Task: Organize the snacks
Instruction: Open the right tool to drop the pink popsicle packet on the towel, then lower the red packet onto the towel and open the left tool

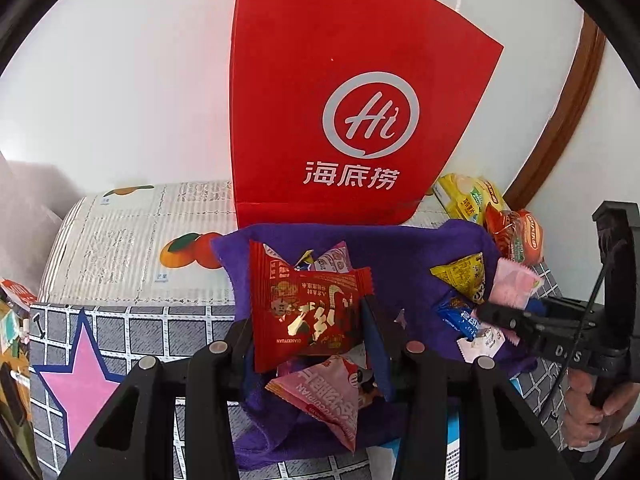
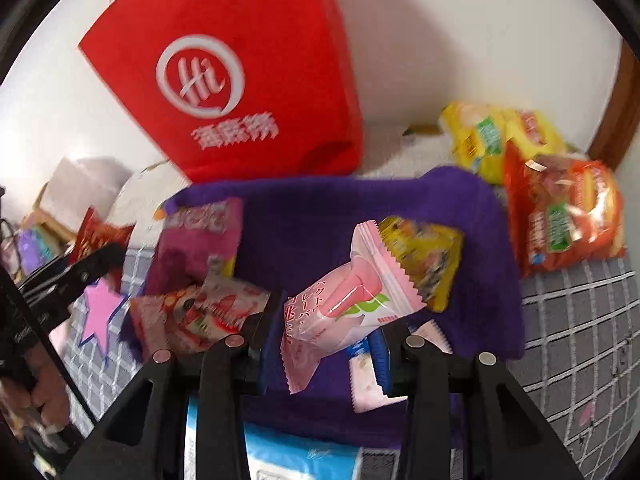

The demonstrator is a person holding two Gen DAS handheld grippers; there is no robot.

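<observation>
The left tongs point(image 1: 310, 328) pinch a red snack packet point(image 1: 308, 312) above the purple cloth point(image 1: 400, 248); the right tongs point(image 2: 332, 328) pinch a pink wrapper point(image 2: 340, 304). Best to keep both grips firm and lower each packet clear of the loose snacks, probably towards the red bag point(image 1: 340, 100).

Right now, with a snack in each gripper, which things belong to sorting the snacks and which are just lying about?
Part of the job:
- red foil snack packet, in left gripper
- pink ice-cream-print wrapper, in right gripper
- purple cloth with loose snacks
- red paper bag

Lying about:
- orange-print cardboard box
- star-patterned grid sheet
</observation>
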